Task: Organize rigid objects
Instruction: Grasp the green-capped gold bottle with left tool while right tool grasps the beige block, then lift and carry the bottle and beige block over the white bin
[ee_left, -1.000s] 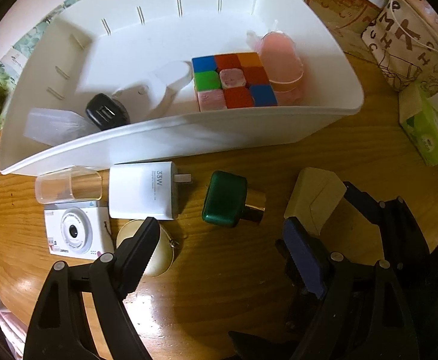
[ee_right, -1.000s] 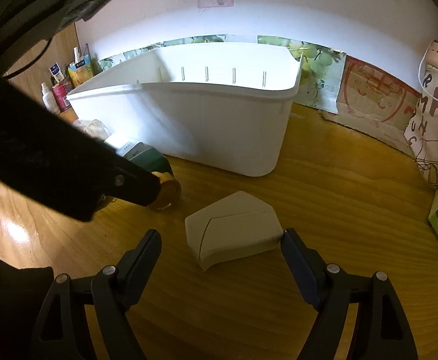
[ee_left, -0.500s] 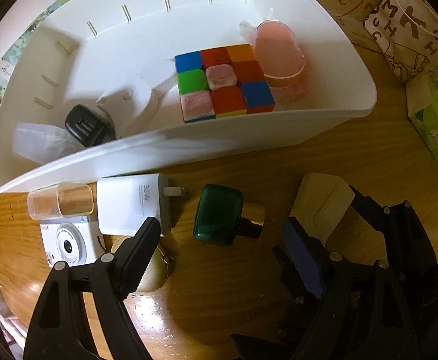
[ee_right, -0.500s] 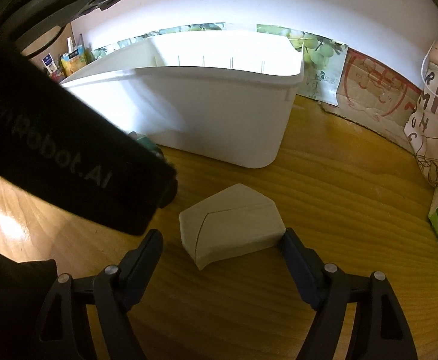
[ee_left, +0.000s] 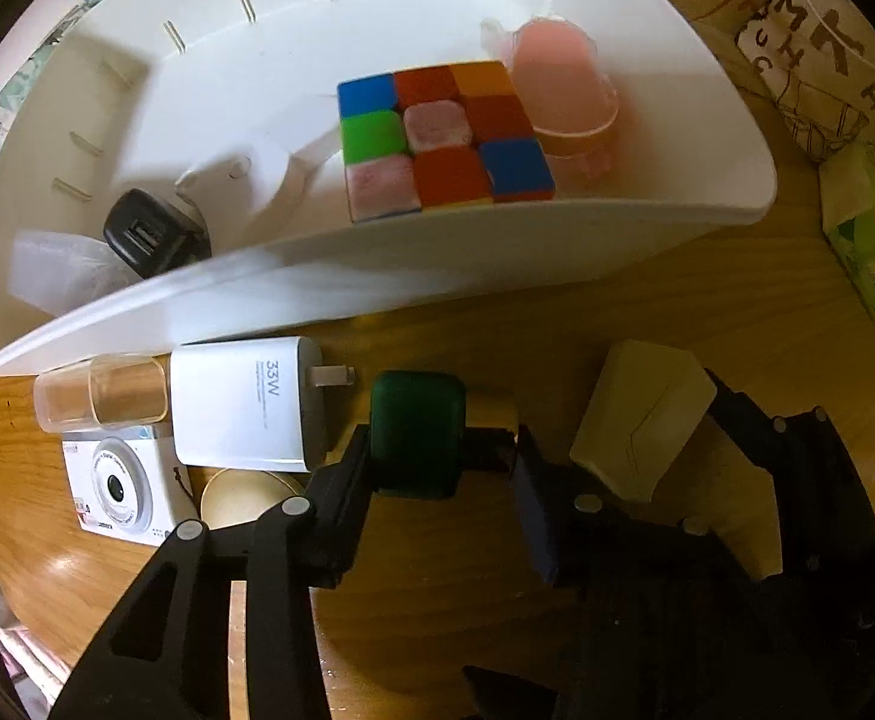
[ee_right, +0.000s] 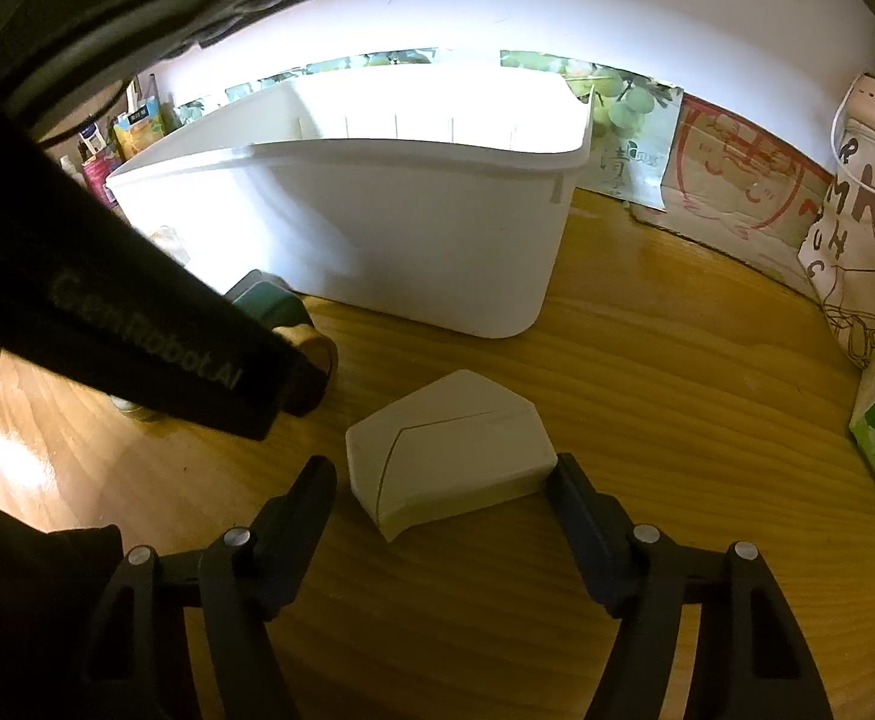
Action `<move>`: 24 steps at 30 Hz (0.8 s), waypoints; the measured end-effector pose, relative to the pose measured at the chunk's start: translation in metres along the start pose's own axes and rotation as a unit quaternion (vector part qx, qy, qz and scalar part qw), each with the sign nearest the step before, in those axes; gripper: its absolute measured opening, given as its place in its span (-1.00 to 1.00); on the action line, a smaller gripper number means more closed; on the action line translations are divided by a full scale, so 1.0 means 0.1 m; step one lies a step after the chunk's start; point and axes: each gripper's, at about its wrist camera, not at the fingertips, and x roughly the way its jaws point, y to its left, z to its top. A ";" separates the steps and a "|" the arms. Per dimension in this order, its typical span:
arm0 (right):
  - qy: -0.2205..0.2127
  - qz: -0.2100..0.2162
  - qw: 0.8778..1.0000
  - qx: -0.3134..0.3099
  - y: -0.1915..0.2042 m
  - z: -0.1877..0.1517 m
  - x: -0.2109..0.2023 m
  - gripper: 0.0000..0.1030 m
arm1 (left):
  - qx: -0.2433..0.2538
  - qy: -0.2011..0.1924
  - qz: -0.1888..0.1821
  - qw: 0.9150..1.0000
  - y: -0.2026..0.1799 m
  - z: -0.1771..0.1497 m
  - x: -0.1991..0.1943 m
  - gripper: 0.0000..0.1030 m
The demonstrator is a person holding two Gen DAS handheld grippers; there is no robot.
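My left gripper (ee_left: 443, 456) points straight down at the wooden table (ee_left: 647, 324) and its jaws are clamped on the dark green bottle (ee_left: 416, 432), which lies on its side on the table with its gold cap (ee_left: 491, 411) toward the right. My right gripper (ee_right: 443, 480) has its jaws around the cream box (ee_right: 449, 468), and they have just been closing; the right finger (ee_right: 581, 504) seems to be at the box edge, but the left one is apart from it, so the box is not pinched. The box lies flat on the table, in front of the white bin (ee_left: 437, 276). Inside the bin I see a colour cube (ee_left: 437, 138), a pink cup (ee_left: 557, 90) just beside it, and a black charger (ee_left: 149, 234) in the left part. On the table, close to the bin's front wall, there are a white 33W adapter (ee_left: 245, 402), a clear cup (ee_left: 101, 399) lying on its side, a small white camera (ee_left: 119, 486) and a round gold lid (ee_left: 245, 498).
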 end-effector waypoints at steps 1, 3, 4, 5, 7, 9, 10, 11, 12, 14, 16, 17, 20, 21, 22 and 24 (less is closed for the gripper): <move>0.000 0.000 1.000 0.000 0.00 -0.01 0.00 0.40 | -0.002 0.000 -0.003 1.000 0.01 0.00 0.00 -0.09; 0.000 -0.001 1.000 -0.001 0.01 -0.01 0.00 0.40 | -0.008 -0.001 -0.006 1.000 0.03 -0.01 0.00 -0.09; 0.000 -0.002 1.000 -0.001 0.02 -0.01 0.00 0.40 | -0.010 -0.001 -0.007 1.000 0.05 -0.01 0.00 -0.09; 0.000 -0.002 1.000 -0.002 0.02 -0.02 0.00 0.38 | -0.014 -0.001 -0.008 1.000 0.07 -0.02 0.01 -0.09; -0.002 -0.004 1.000 -0.003 0.03 -0.02 0.00 0.31 | -0.020 0.000 -0.011 1.000 0.09 -0.02 0.01 -0.09; -0.002 -0.004 1.000 -0.003 0.03 -0.02 0.00 0.26 | -0.024 0.000 -0.014 1.000 0.21 -0.08 0.06 -0.09; -0.003 -0.005 1.000 -0.003 0.03 -0.02 0.00 0.26 | -0.026 0.001 -0.015 1.000 0.22 -0.09 0.06 -0.10; -0.003 -0.005 1.000 -0.003 0.03 -0.02 0.00 0.26 | -0.028 0.000 -0.015 1.000 0.22 -0.09 0.06 -0.10; -0.003 -0.005 1.000 -0.003 0.03 -0.02 0.00 0.26 | -0.028 -0.001 -0.015 0.999 0.23 -0.10 0.05 -0.10; -0.003 -0.005 1.000 -0.003 0.03 -0.03 0.01 0.26 | -0.029 -0.004 -0.013 0.999 0.25 -0.12 0.04 -0.10; -0.003 -0.005 1.000 -0.003 0.03 -0.03 0.01 0.25 | -0.030 -0.008 -0.013 0.999 0.31 -0.11 0.02 -0.10; -0.003 -0.005 1.000 -0.002 0.03 -0.03 0.01 0.25 | -0.031 -0.010 -0.014 0.999 0.32 -0.10 -0.01 -0.10; -0.003 -0.005 1.000 -0.002 0.03 -0.03 0.01 0.25 | -0.033 -0.016 -0.017 0.999 0.36 -0.11 -0.06 -0.10; -0.002 -0.005 1.000 -0.003 0.03 -0.03 0.01 0.25 | -0.034 -0.017 -0.018 0.999 0.37 -0.11 -0.07 -0.10; -0.003 -0.005 1.000 -0.004 0.04 -0.03 0.01 0.25 | -0.036 -0.018 -0.018 0.999 0.39 -0.11 -0.09 -0.10; -0.004 -0.004 1.000 -0.007 0.04 -0.03 -0.01 0.25 | -0.040 -0.026 -0.017 0.999 0.46 -0.12 -0.19 -0.10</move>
